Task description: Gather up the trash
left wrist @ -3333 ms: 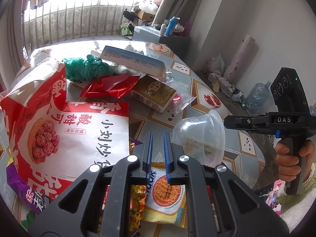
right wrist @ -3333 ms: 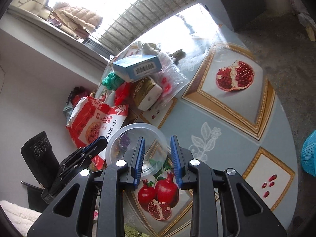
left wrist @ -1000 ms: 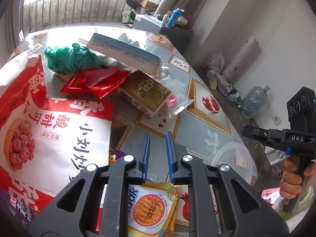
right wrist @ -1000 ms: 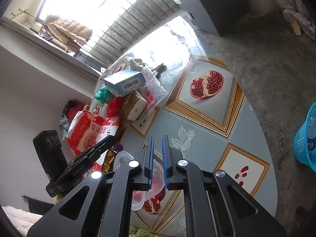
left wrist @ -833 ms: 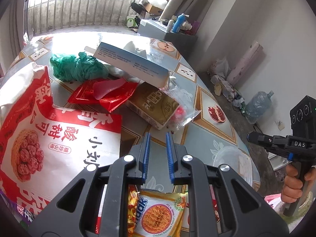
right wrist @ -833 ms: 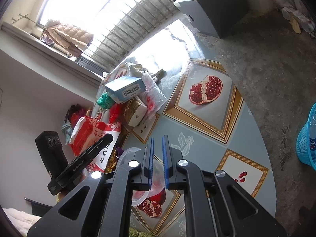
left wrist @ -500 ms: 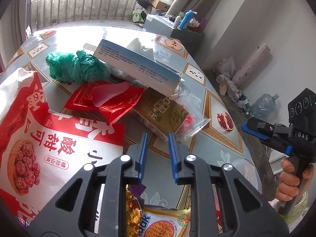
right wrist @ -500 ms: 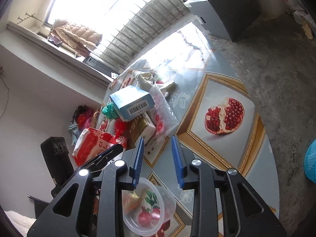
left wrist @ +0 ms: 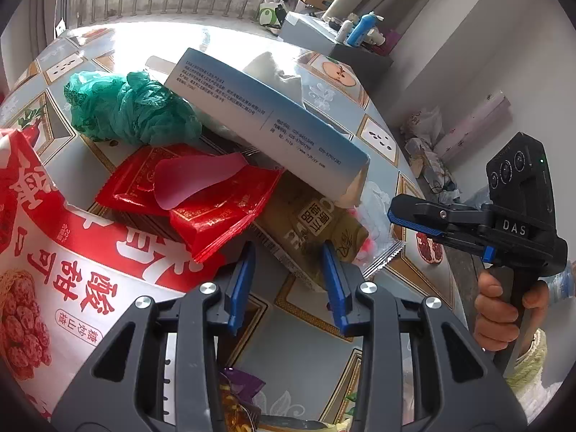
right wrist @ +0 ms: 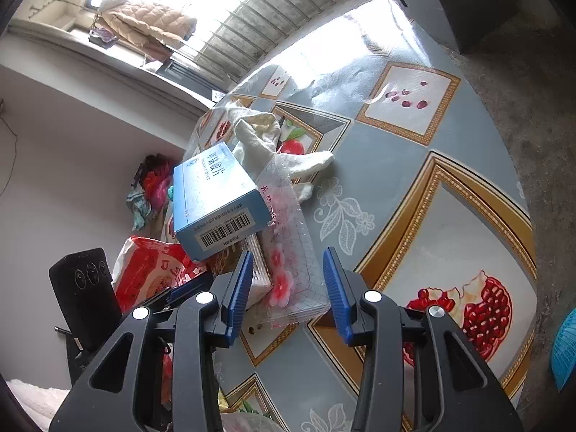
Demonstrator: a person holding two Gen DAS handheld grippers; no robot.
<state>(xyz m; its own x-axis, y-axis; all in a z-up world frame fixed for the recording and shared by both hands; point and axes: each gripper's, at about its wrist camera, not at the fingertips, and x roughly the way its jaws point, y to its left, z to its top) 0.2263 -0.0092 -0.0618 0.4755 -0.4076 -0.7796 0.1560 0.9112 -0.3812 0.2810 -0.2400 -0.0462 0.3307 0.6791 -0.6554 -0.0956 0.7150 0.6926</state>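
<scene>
A heap of trash lies on the round table [right wrist: 414, 165]: a blue-and-white box [left wrist: 266, 122], a brown carton [left wrist: 316, 223] under it, a red wrapper [left wrist: 201, 194], a green plastic bag [left wrist: 126, 108] and a big red-and-white snack bag [left wrist: 54, 270]. My left gripper [left wrist: 288, 262] hovers just short of the brown carton, jaws opening, nothing between them. My right gripper [right wrist: 288, 262] comes in from the right, jaws opening. A clear wrapper with pink flowers [right wrist: 288, 252] shows between its fingers, untouched by the pads. The blue-and-white box [right wrist: 216, 198] sits just beyond.
White cloth gloves [right wrist: 266, 136] lie behind the box. A noodle packet [left wrist: 244, 410] sits under my left gripper. A blue basket [right wrist: 565, 352] stands on the floor at the right. A grey cabinet [left wrist: 324, 32] with bottles is past the table's far edge.
Both grippers have gone from shut to partly open and moved forward toward the heap. The clear plastic bowl has slipped below the right wrist view.
</scene>
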